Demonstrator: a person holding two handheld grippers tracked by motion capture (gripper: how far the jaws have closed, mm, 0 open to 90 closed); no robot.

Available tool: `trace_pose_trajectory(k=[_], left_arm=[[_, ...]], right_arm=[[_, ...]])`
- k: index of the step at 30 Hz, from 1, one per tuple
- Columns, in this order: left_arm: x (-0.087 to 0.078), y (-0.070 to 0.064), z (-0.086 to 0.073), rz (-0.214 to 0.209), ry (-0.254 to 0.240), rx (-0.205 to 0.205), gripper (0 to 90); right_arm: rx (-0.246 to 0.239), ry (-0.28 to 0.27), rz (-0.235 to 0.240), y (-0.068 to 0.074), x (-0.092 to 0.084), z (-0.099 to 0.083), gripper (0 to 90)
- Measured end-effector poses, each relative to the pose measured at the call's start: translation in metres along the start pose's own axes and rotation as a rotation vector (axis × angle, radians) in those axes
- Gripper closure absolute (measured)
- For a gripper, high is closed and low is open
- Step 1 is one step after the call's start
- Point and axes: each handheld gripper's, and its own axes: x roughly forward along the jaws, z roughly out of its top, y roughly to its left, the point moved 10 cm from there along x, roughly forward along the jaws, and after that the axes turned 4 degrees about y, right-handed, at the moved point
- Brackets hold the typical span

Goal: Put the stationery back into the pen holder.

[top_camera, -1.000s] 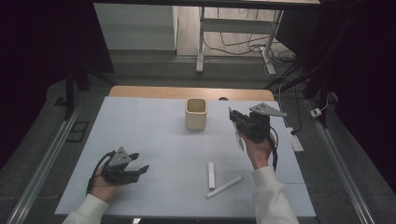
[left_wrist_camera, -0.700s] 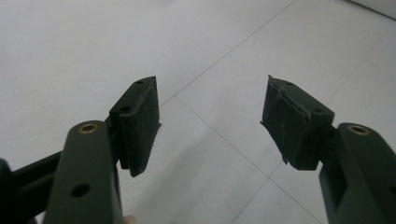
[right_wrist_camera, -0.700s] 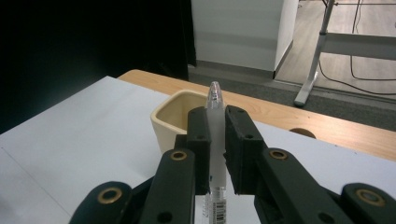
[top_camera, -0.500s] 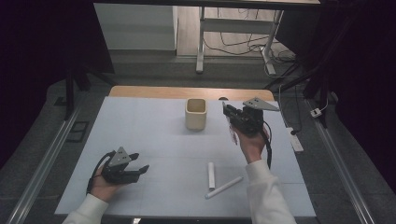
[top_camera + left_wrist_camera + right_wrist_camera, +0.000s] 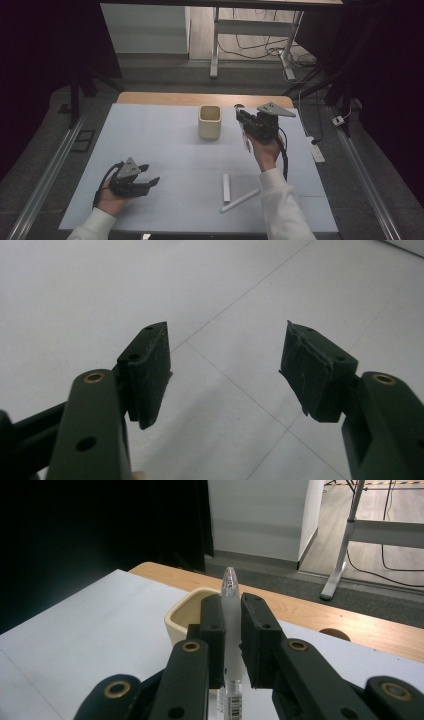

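A cream square cup (image 5: 210, 121) stands at the back middle of the white table (image 5: 165, 150). Just right of it, my right gripper (image 5: 242, 121) is shut on a clear white pen (image 5: 245, 141), held above the table with its tip up. In the right gripper view the pen (image 5: 230, 597) stands upright between the pads (image 5: 212, 630), and the cup (image 5: 181, 616) sits close behind on the left. My left gripper (image 5: 149, 175) rests near the front left, open. In the left gripper view its jaws (image 5: 225, 370) stand wide apart over bare table.
Two more white pens lie at the front right: one (image 5: 226, 187) straight, one (image 5: 240, 200) slanted. A wooden strip (image 5: 165, 98) runs along the table's far edge. Metal rails (image 5: 45, 180) flank the table, and a white desk frame (image 5: 215, 45) stands beyond.
My right hand has carried the pen left and a little farther back, closer to the cup. The left hand and the two lying pens have not moved.
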Motion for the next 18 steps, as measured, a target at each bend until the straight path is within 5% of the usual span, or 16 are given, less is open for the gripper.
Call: trace_pose_trajectory(k=[18], left_arm=[[0.001, 0.000, -0.001, -0.002, 0.002, 0.000, 36.6]], right_arm=[[-0.006, -0.007, 0.005, 0.002, 0.016, 0.005, 80.5]])
